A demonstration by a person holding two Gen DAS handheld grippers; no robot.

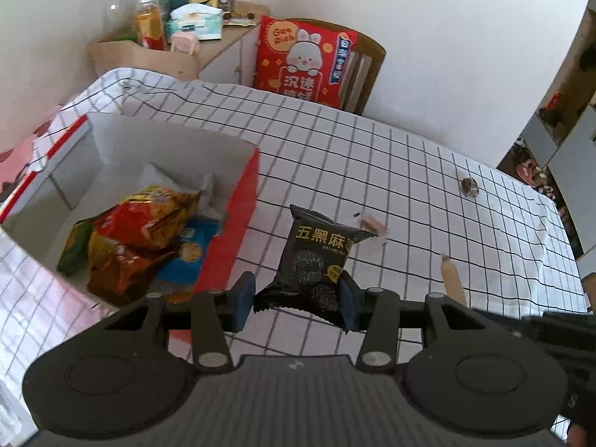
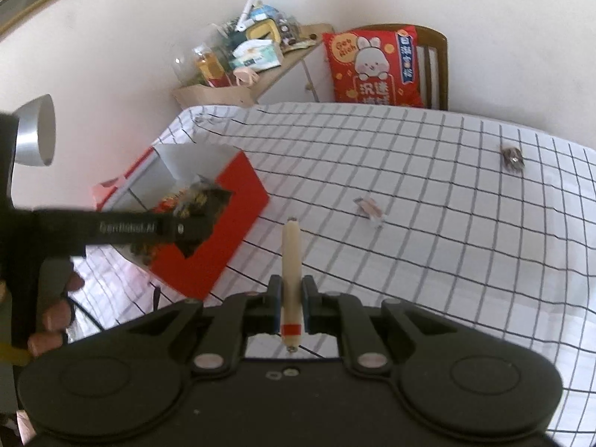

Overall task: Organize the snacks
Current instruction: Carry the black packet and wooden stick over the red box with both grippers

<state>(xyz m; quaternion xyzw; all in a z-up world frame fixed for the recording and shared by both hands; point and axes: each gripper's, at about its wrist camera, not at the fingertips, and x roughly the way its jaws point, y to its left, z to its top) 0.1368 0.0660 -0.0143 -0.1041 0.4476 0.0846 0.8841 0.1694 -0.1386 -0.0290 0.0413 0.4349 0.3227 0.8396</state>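
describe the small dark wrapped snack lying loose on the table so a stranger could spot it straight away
Start at the table under the white grid-checked cloth and look to its far right side, well away from the red box. The dark wrapped snack lies there alone. It is rounded, brownish-black and crinkly, unlike the flat pale wrapper lying nearer the middle.

Your box (image 1: 238, 201) sits on the table's (image 1: 409, 171) left, snack bags (image 1: 141, 231) inside; two small wrapped sweets (image 1: 470, 187) lie right, chair (image 1: 367, 63) beyond.
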